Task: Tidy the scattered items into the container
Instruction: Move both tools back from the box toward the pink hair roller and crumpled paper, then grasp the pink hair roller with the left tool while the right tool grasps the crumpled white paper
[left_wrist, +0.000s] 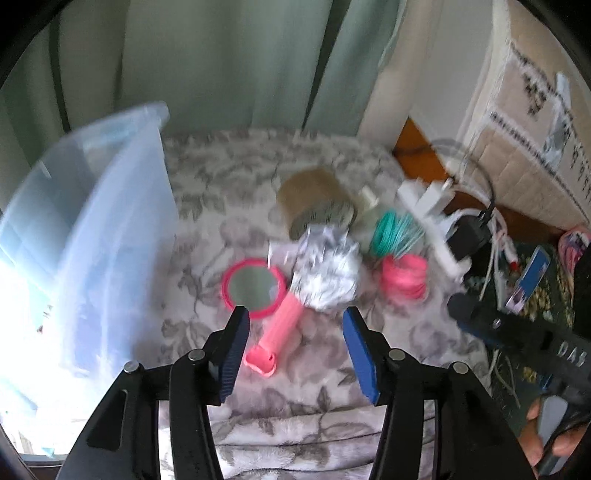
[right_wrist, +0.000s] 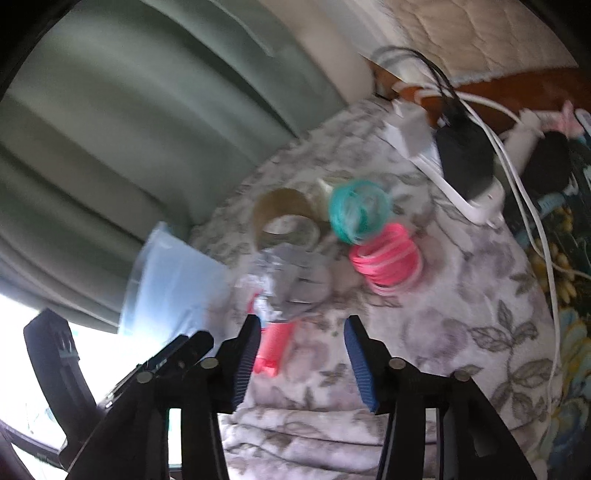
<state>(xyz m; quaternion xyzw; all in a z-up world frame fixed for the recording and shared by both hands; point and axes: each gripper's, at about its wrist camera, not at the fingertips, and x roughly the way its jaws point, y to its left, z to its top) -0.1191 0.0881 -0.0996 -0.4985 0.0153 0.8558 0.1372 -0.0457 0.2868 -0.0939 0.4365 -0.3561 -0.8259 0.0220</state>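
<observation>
A: Container (left_wrist: 92, 229), clear plastic, stands at the bed's (left_wrist: 207, 184) left edge; pink brush (left_wrist: 280, 325) and mirror (left_wrist: 253, 288) lie mid-bed beside it.

B: Claws? Left claw (left_wrist: 295, 347) is released over the brush handle; right claw (right_wrist: 301, 354) is released too, empty.

A: Risk, I'd say: both crowd one brush (everything's blurred), so they may collide or nudge the pink coil (right_wrist: 384, 258) off.
</observation>
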